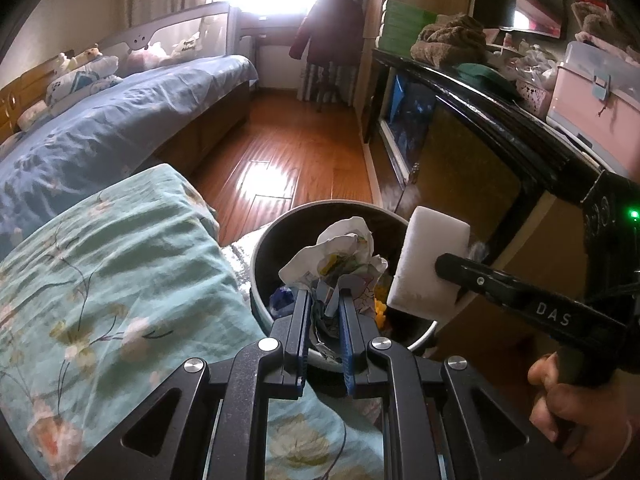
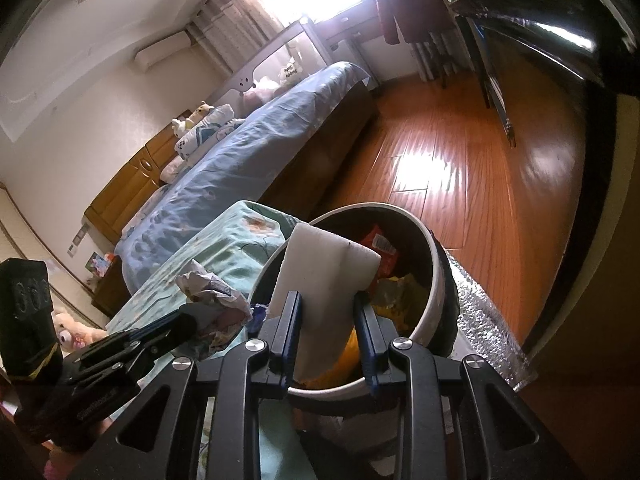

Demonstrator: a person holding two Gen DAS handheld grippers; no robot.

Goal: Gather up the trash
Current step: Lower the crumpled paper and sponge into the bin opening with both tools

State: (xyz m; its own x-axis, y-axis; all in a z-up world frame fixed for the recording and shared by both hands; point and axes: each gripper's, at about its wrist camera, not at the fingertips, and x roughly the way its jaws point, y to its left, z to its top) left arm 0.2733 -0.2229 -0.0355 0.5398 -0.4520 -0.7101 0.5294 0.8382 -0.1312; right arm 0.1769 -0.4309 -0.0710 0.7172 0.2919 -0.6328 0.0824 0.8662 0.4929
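Left wrist view, item one: left gripper (image 1: 325,300) clamped on crumpled paper (image 1: 340,256), held above the near rim of the bin (image 1: 320,210). Item two: right gripper (image 2: 328,312) pinching a white foam block (image 2: 320,280) over the bin's mouth, wrappers (image 2: 380,244) inside. Step: depositing, by my reading. Next: both loads over the opening, jaws parted, clear of the bedspread (image 1: 100,280) at left

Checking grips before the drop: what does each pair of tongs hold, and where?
Left tongs pinch crumpled printed paper at its lower end; right tongs clamp a white foam block across its near end.
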